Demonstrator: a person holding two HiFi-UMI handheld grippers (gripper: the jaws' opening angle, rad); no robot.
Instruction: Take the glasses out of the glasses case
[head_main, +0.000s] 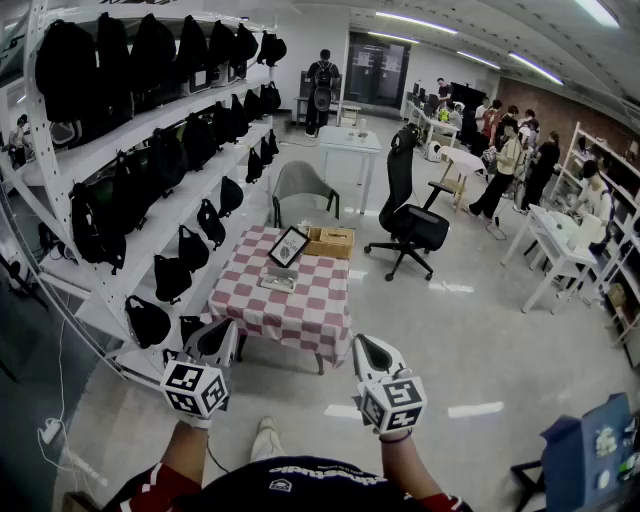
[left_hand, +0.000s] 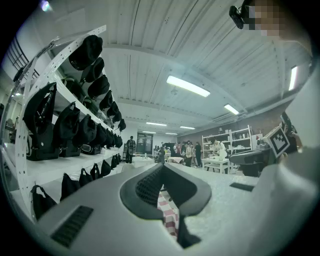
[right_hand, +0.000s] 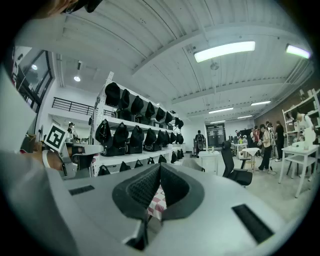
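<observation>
Left gripper (head_main: 222, 330), right gripper (head_main: 362, 345), grey plastic, marker cubes: my jaws together, empty, well short of red-checked cloth desk (head_main: 310, 310). Glasses case: not distinguishable among far-edge items. Risk: seizing the wrong object.

White shelving (head_main: 120, 132) with black bags (head_main: 190, 250) along the left wall. Grey floor (head_main: 460, 340). Checkered table (head_main: 305, 312) centre, grey chair (head_main: 300, 190) behind, office chair (head_main: 408, 215) right. White tables (head_main: 350, 142), people (head_main: 505, 160) far right. Ceiling strip lights (head_main: 420, 22) on.
</observation>
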